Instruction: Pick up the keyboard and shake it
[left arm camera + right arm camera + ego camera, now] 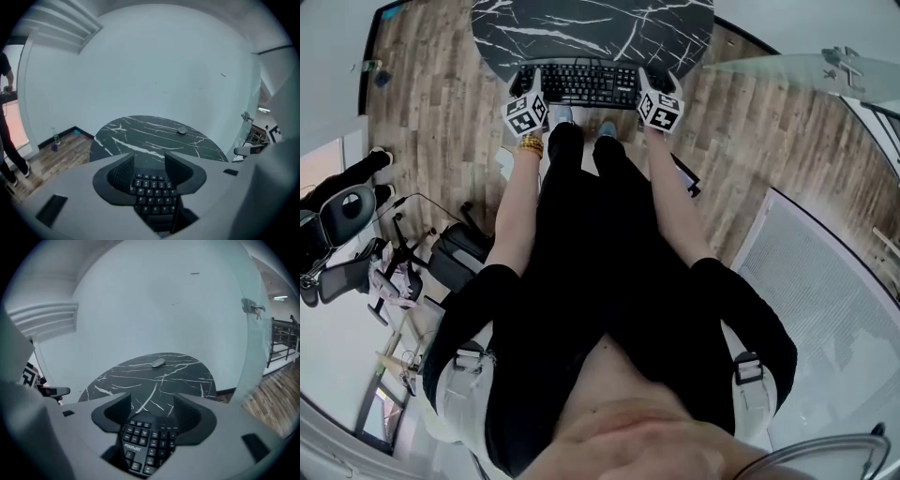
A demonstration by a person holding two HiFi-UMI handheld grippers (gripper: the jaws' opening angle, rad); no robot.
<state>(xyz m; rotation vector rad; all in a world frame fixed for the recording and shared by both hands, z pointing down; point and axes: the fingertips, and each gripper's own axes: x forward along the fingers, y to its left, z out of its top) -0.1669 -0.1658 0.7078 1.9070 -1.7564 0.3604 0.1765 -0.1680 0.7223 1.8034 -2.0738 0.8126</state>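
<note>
Straddling keyboard [581, 84] ends, left gripper [149, 161] fingers apart, right gripper [152, 401] fingers wide apart

This looks like an office, or a meeting corner of one, though the wide-angle lens bends the edges and leaves some of it unclear. Wheeled office chairs [342, 214] stand clustered at one side on a wood-plank floor [431, 94]. A round, black, marble-patterned table [581, 23] carries a computer keyboard [581, 84]. A plain pale wall [154, 65] and a glass partition [778, 67] with a metal door fitting [844, 66] close it in. A railing [281, 341] runs beyond the glass.
</note>
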